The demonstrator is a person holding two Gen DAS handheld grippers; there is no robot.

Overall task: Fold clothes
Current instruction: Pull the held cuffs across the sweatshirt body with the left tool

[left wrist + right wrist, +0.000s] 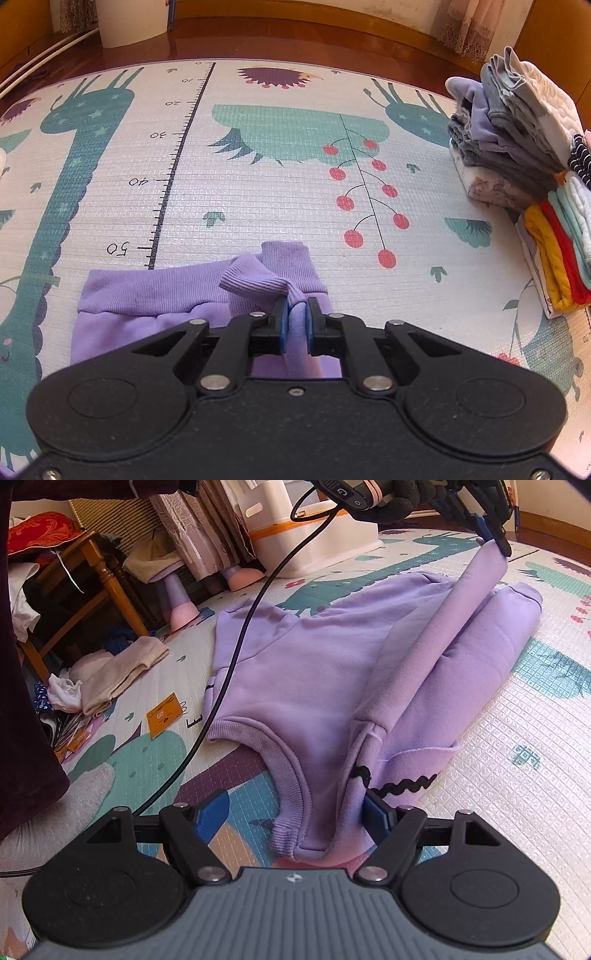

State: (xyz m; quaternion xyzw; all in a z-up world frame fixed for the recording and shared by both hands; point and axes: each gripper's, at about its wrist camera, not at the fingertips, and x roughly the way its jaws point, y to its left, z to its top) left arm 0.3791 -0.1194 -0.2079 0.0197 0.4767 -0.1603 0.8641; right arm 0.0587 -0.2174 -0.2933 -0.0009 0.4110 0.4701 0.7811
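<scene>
My left claw [296, 321] clamps the sweatshirt [314, 672] sleeve; my right claw [291, 821] gapes, unclosed, around the shoulder. Advise laying the sleeve flat, tension even.

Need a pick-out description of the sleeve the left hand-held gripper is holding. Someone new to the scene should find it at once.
Start at the animal-print play mat, then the purple sweatshirt spread across it. One sleeve rises off the body as a taut tube, its ribbed cuff pinched in the left hand-held gripper. The other sleeve lies folded flat; only this one is lifted.
</scene>
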